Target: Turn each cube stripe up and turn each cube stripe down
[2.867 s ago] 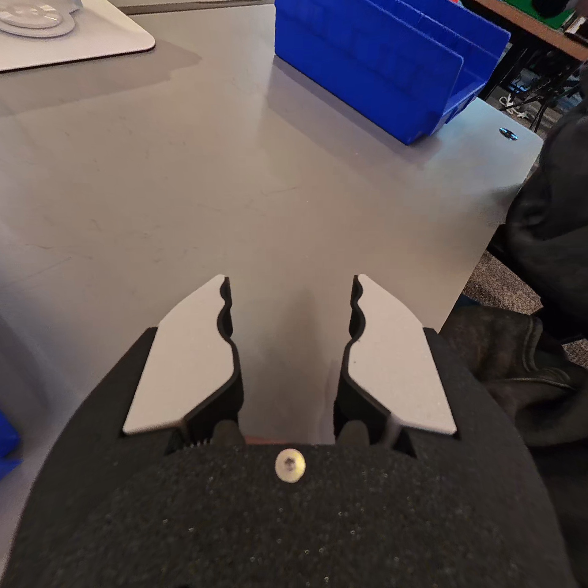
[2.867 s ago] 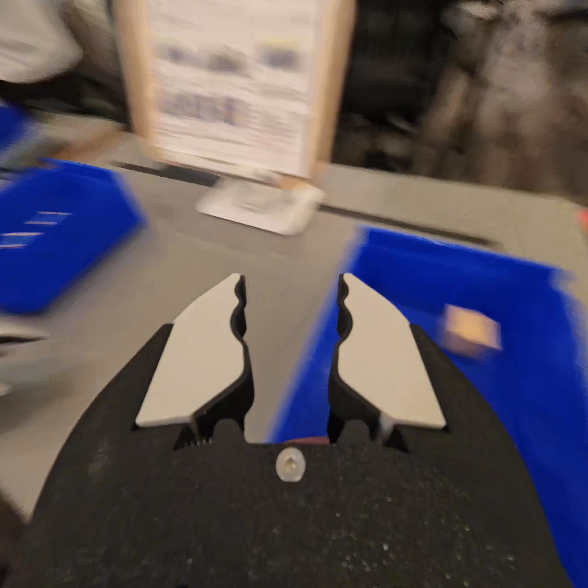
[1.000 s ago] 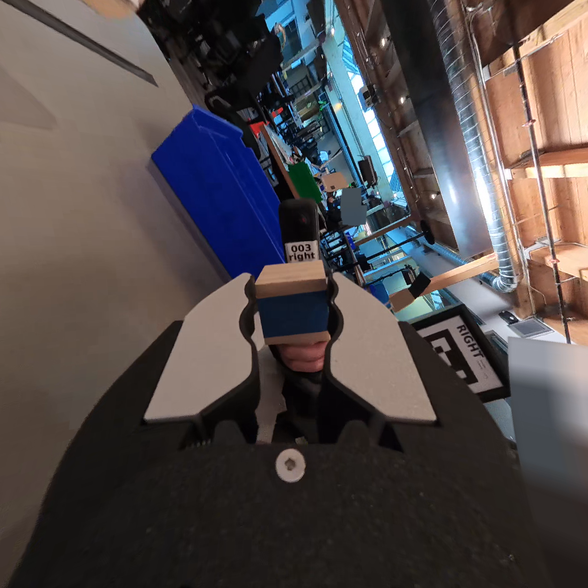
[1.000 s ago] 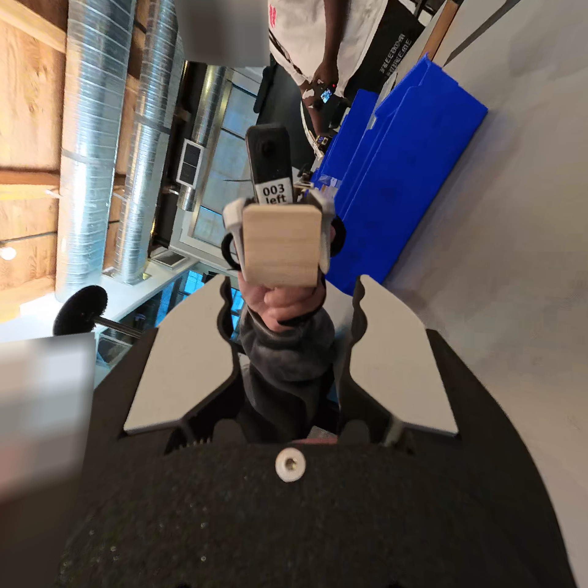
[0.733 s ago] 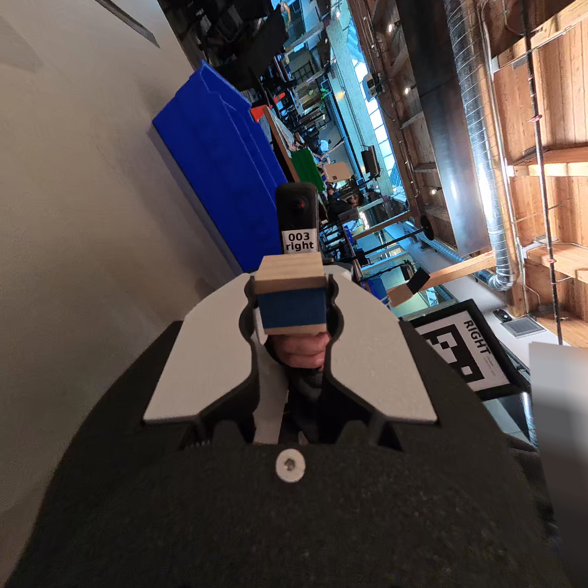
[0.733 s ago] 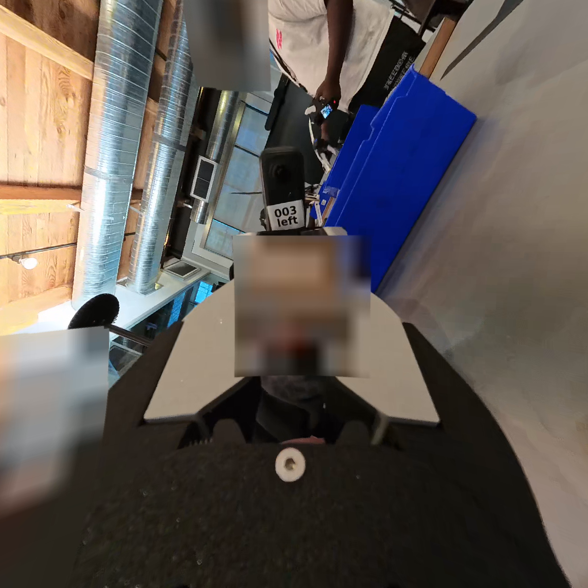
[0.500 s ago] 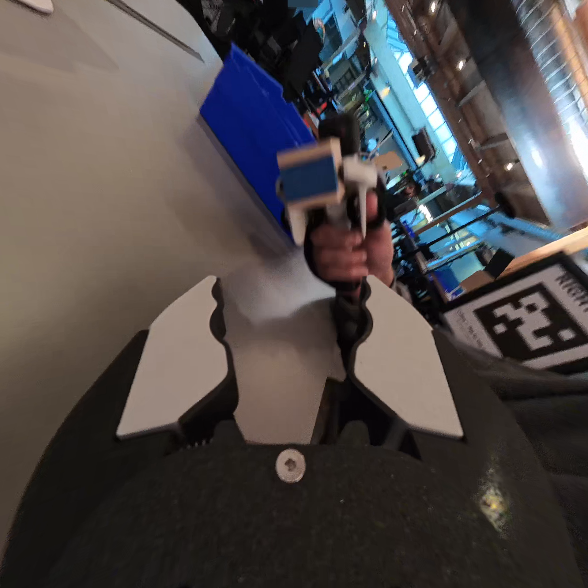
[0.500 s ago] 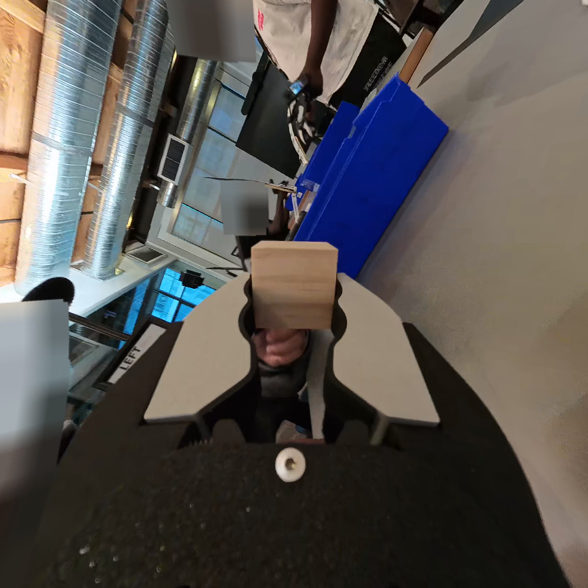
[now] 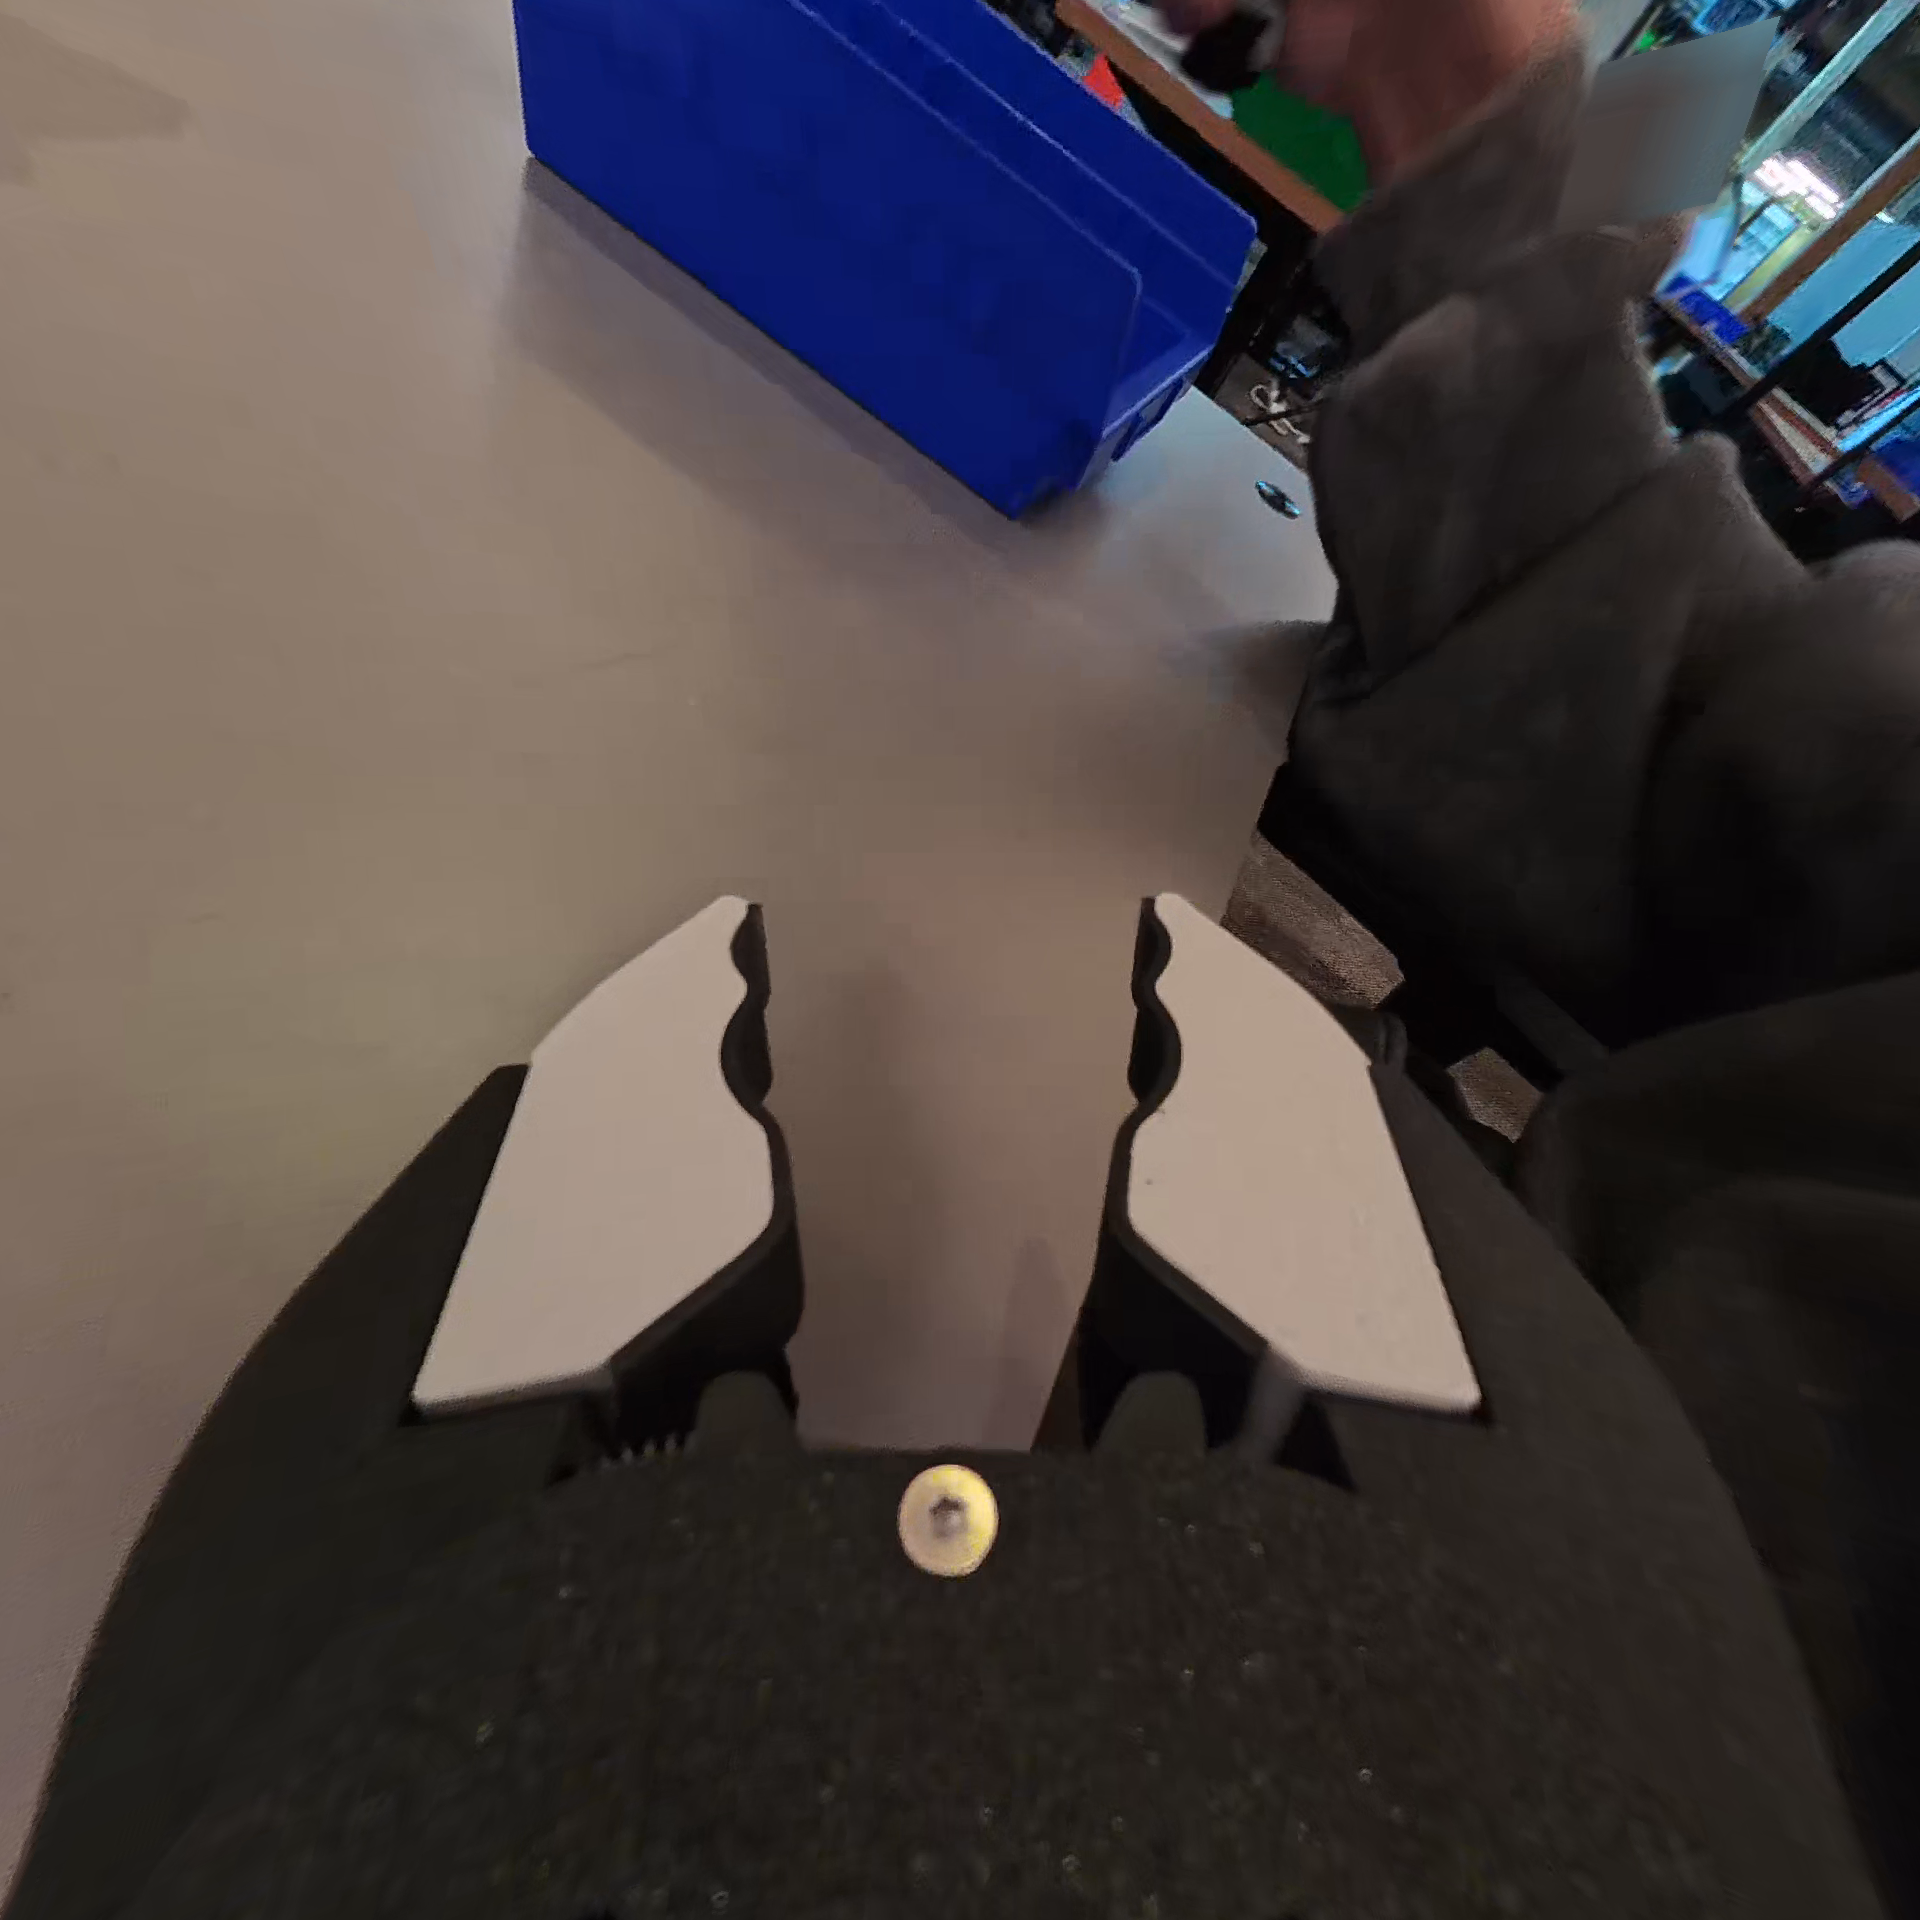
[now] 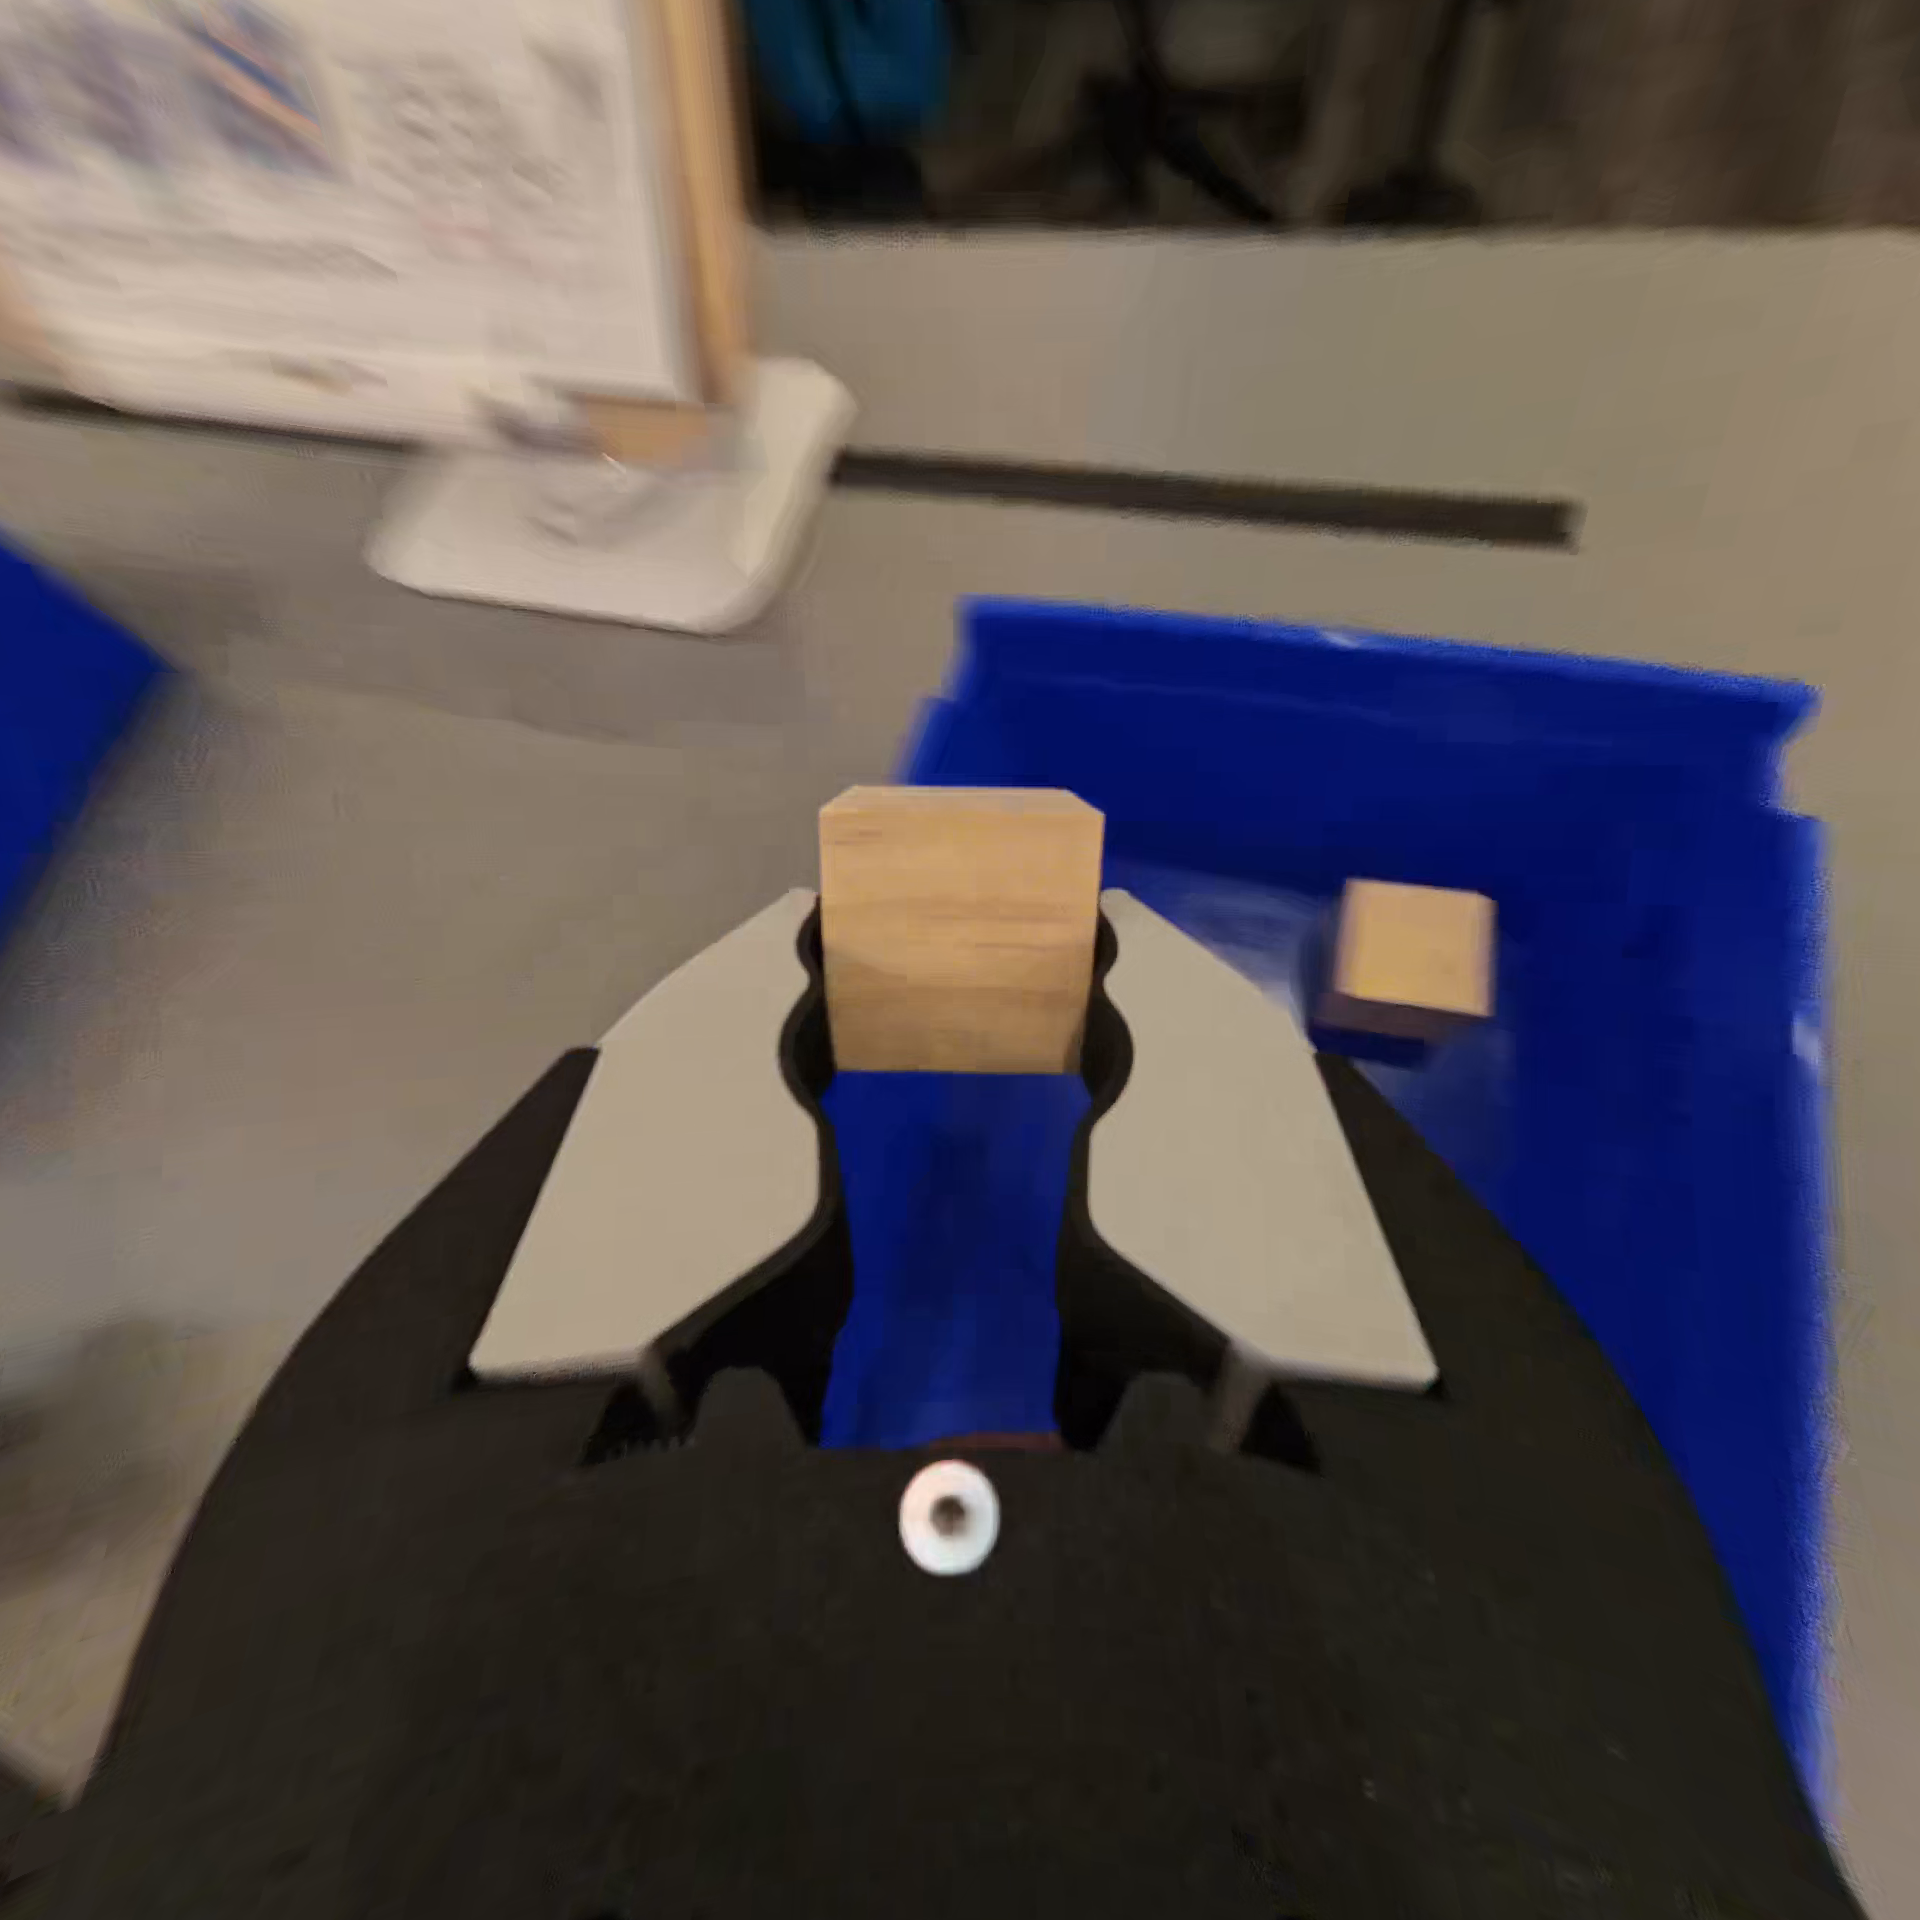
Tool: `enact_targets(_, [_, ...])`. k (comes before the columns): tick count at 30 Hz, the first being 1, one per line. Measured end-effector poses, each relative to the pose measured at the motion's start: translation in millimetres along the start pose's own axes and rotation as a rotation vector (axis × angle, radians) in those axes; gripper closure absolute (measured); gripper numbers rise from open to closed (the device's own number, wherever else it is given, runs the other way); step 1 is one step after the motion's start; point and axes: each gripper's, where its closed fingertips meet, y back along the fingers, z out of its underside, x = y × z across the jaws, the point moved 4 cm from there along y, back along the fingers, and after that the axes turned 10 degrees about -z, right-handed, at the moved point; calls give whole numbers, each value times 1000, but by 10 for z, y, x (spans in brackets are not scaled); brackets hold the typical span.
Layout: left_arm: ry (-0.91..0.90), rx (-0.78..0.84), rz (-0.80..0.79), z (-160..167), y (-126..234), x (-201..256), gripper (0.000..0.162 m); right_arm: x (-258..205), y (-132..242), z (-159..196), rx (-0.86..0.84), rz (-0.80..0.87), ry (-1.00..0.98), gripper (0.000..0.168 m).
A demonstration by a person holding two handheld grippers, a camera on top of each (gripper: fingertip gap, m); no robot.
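Note:
My right gripper (image 10: 958,925) is shut on a wooden cube (image 10: 958,940), plain wood faces showing toward the camera, its stripe hidden. It holds the cube above the near-left corner of a blue bin (image 10: 1455,758). A second wooden cube (image 10: 1413,954) lies inside that bin, plain face up with a dark edge at its bottom. My left gripper (image 9: 948,914) is open and empty, low over the grey table (image 9: 364,623). The right view is blurred by motion.
A blue bin (image 9: 883,239) stands on the table ahead of the left gripper. A person's dark sleeve (image 9: 1558,623) is at the table's right edge. A white stand with a framed sheet (image 10: 603,499) stands behind; another blue bin (image 10: 62,748) is at the left.
The cube passed from my left gripper to my right gripper in mid-air. The left gripper opened and swung down over the table. The right gripper turned back toward the bin with the cube.

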Motion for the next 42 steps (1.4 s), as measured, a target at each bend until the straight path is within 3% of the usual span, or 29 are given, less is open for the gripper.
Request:
enact_targets(3, [-3, 7, 6, -17, 20, 6, 96, 505, -498, 186, -203, 110, -11, 122])
enact_targets(8, [9, -7, 13, -9, 23, -6, 95, 779, -1039, 451, -427, 187, 8, 122])
enact_targets(16, [7, -36, 22, 21, 4, 6, 94, 788, -1193, 621, -523, 190, -17, 122])
enact_targets(20, [9, -40, 23, 28, 4, 5, 93, 767, -960, 509, -417, 193, 6, 102])
enact_targets(25, [-14, -46, -3, 30, 13, -28, 93, 18, 105, 38, 180, 2, 76, 107])
enact_targets(28, [-17, -65, -2, 51, -6, -38, 93, -856, 407, 310, 418, -325, 111, 113])
enact_targets(31, [-31, -77, -20, 50, 2, -54, 94, -1698, 284, 989, 402, -637, 87, 115])
enact_targets(34, [-47, -60, -86, -116, 174, -102, 94, -2204, 73, 1499, 267, -786, 79, 116])
enact_targets(38, [-165, -35, -349, -634, 847, -464, 96, -2409, -41, 1647, 160, -837, 118, 117])
enact_targets(42, [-379, -248, -615, -990, 1411, -1130, 98, -2411, -73, 1733, 128, -806, 190, 117])
